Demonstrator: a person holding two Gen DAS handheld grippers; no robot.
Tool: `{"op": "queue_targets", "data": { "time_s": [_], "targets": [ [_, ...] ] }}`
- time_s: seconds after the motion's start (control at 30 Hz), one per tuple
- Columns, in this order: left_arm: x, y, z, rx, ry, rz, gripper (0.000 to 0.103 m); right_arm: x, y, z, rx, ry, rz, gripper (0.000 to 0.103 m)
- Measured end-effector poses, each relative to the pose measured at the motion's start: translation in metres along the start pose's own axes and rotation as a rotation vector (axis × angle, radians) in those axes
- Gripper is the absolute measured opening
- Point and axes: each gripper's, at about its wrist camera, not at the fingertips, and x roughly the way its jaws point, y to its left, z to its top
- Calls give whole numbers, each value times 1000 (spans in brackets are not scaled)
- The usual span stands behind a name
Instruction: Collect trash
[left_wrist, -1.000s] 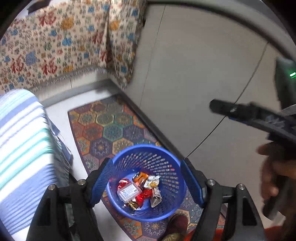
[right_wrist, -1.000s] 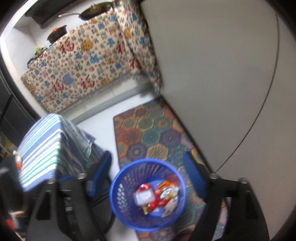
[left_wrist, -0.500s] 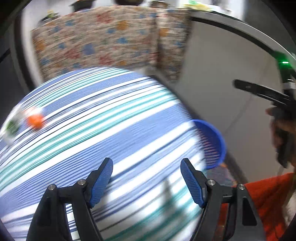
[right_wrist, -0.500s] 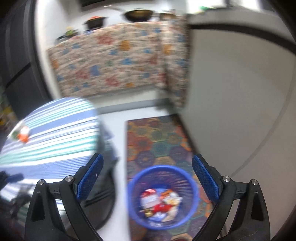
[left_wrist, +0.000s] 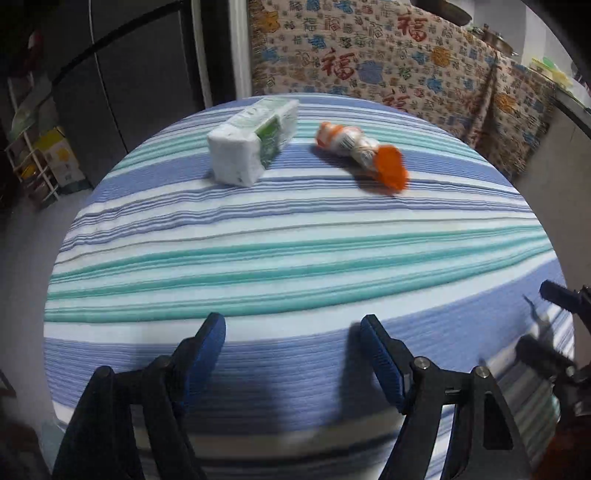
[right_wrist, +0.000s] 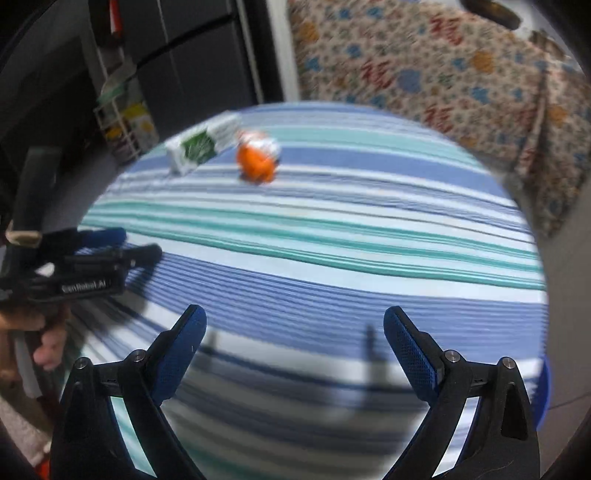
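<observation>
An orange-and-white crumpled wrapper (left_wrist: 364, 154) (right_wrist: 258, 158) lies on the far half of the round table with the blue and teal striped cloth (left_wrist: 295, 258) (right_wrist: 332, 236). Left of it lies a white tissue pack with a green label (left_wrist: 255, 142) (right_wrist: 201, 146). My left gripper (left_wrist: 293, 332) hangs open over the table's near edge with nothing between its blue pads. My right gripper (right_wrist: 293, 325) is open too and holds nothing. Each gripper shows at the other view's edge, the right gripper (left_wrist: 554, 325) and the left gripper (right_wrist: 85, 266) held by a hand.
A cloth with red and blue characters (left_wrist: 388, 66) covers a counter behind the table, with pans on top. Dark cabinet doors (left_wrist: 140, 74) and a small rack with boxes (left_wrist: 48, 162) stand at the left. The blue bin's rim (right_wrist: 545, 391) peeks out at the right view's lower right.
Both grippers have swung from over the blue trash bin on the floor mat to over the striped table. The wrapper and tissue pack have come into view. Both stayed open.
</observation>
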Motion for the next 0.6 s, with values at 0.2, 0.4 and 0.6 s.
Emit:
{"op": "queue_targets", "data": {
  "time_s": [0.2, 0.4, 0.6],
  "targets": [
    [15, 16, 25, 31, -26, -1, 84, 47, 17, 18, -61, 33, -64, 99],
    [45, 38, 60, 28, -29, 3, 93, 61, 16, 33, -58, 39, -76, 103],
    [64, 53, 84, 34, -25, -3, 93, 62, 17, 35, -56, 39, -76, 103]
  ]
}}
